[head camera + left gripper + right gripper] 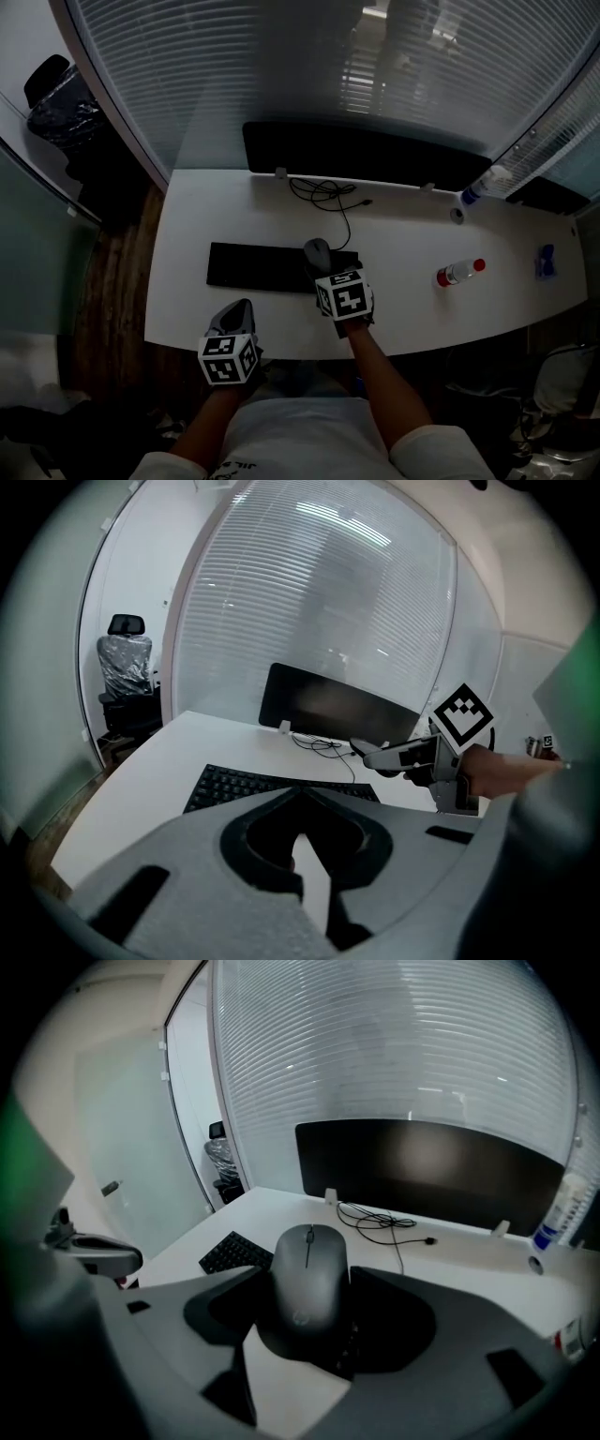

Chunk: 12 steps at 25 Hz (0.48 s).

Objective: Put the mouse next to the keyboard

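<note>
The right hand-held gripper (pixel 307 1277) grips the mouse (pixel 309 1246), its long axis running along the jaws, above the keyboard's (pixel 230 1252) right end. Bare tabletop (pixel 459 1246) lies just to its right. The left hand-held gripper (pixel 300 794) is closed, empty and farther away.

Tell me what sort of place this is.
Most likely an office: a white desk with a keyboard and a dark screen, blinds behind it, and a chair off to one side.

Grey mouse (pixel 309 1283); black keyboard (pixel 253 267); white desk (pixel 403 234); red-capped bottle (pixel 459 272).
</note>
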Each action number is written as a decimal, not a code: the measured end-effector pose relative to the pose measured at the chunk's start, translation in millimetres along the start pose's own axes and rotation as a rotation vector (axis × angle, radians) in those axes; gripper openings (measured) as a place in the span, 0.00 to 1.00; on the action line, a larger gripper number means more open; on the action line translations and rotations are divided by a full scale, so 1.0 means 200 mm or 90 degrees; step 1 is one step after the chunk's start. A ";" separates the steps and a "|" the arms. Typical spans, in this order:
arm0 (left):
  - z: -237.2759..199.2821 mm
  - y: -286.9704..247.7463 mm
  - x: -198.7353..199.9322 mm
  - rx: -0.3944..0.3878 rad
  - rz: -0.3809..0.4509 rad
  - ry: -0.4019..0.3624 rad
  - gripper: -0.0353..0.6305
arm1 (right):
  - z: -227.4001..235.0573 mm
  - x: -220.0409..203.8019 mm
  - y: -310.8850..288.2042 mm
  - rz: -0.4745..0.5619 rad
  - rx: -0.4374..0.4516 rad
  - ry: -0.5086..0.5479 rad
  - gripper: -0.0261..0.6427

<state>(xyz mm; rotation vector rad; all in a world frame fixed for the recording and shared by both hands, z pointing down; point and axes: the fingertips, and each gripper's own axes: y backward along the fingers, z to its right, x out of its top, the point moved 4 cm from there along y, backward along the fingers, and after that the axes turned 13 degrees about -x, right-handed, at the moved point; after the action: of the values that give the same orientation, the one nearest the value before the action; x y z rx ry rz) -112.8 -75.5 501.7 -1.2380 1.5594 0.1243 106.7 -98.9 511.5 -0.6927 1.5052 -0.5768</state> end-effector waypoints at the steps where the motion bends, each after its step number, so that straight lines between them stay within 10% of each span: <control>1: 0.03 -0.02 0.00 -0.007 -0.003 -0.006 0.06 | 0.04 -0.02 0.02 0.000 -0.008 -0.009 0.48; 12: 0.32 -0.24 0.04 -0.082 -0.032 -0.065 0.06 | 0.44 -0.28 0.23 -0.011 -0.091 -0.091 0.48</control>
<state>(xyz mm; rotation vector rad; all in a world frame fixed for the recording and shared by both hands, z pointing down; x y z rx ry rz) -35.1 -62.2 492.5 -1.3496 1.4485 0.2543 191.3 -21.2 512.0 -0.8397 1.4169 -0.4260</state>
